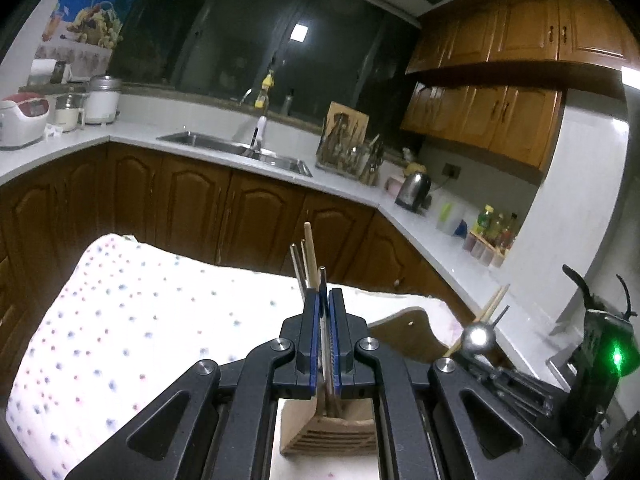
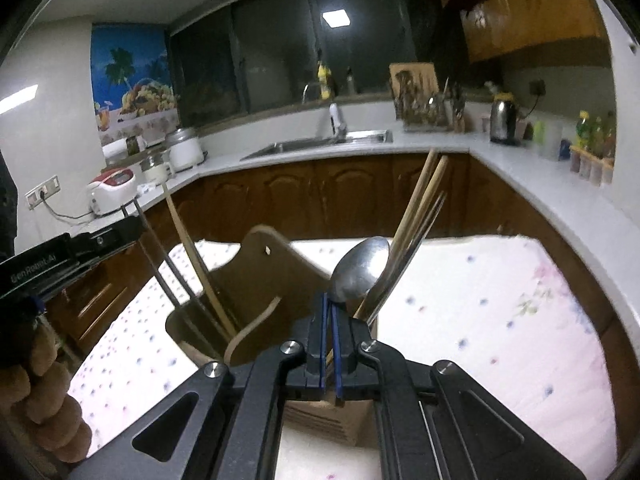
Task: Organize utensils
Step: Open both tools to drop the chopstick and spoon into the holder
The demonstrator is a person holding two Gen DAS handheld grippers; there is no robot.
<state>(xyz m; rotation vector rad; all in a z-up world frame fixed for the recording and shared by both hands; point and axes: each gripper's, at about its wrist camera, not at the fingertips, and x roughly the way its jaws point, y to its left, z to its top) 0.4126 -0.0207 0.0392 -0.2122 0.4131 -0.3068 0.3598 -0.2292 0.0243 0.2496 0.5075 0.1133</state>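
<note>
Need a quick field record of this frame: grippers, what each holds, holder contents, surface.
left gripper: shut on a metal chopstick, over the holder's left compartment
right gripper: shut on the metal spoon, bowl upward
utensil holder: wooden, two compartments, on the table
left compartment: wooden and metal chopsticks
right compartment: wooden and metal chopsticks
surface: dotted tablecloth
background: kitchen counter, sink
</note>
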